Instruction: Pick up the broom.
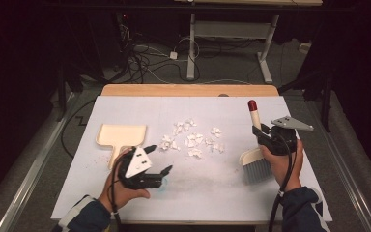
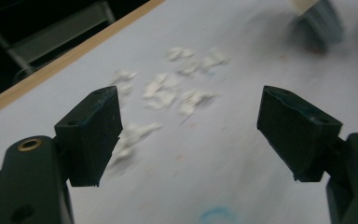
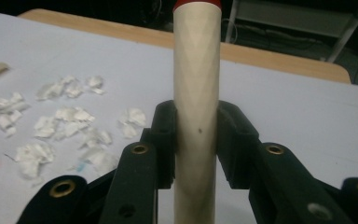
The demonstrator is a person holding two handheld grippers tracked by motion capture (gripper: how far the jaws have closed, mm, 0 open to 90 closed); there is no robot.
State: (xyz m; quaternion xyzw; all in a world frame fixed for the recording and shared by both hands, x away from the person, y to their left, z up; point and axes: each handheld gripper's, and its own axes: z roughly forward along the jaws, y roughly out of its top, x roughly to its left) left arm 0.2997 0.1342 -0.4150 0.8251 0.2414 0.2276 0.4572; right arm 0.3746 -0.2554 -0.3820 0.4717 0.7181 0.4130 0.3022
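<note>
A small hand brush point(image 1: 255, 157) with a cream handle point(image 3: 196, 93), red tip and grey bristles is held off the white table at the right. My right gripper point(image 1: 264, 132) is shut on that handle, its jaws clamping both sides point(image 3: 196, 144). Several white paper scraps point(image 1: 193, 137) lie scattered mid-table, left of the brush. A cream dustpan point(image 1: 121, 136) rests flat at the left. My left gripper point(image 1: 159, 158) hovers open near the front left, just right of the dustpan's handle, jaws spread wide point(image 2: 189, 130) and aimed toward the scraps point(image 2: 168, 91), nothing between them.
The white sheet point(image 1: 222, 188) covers a wooden table whose far edge point(image 1: 188, 90) shows bare. Beyond it stand desk legs and tangled cables on the floor. A faint blue mark point(image 2: 218, 215) sits on the sheet near my left gripper.
</note>
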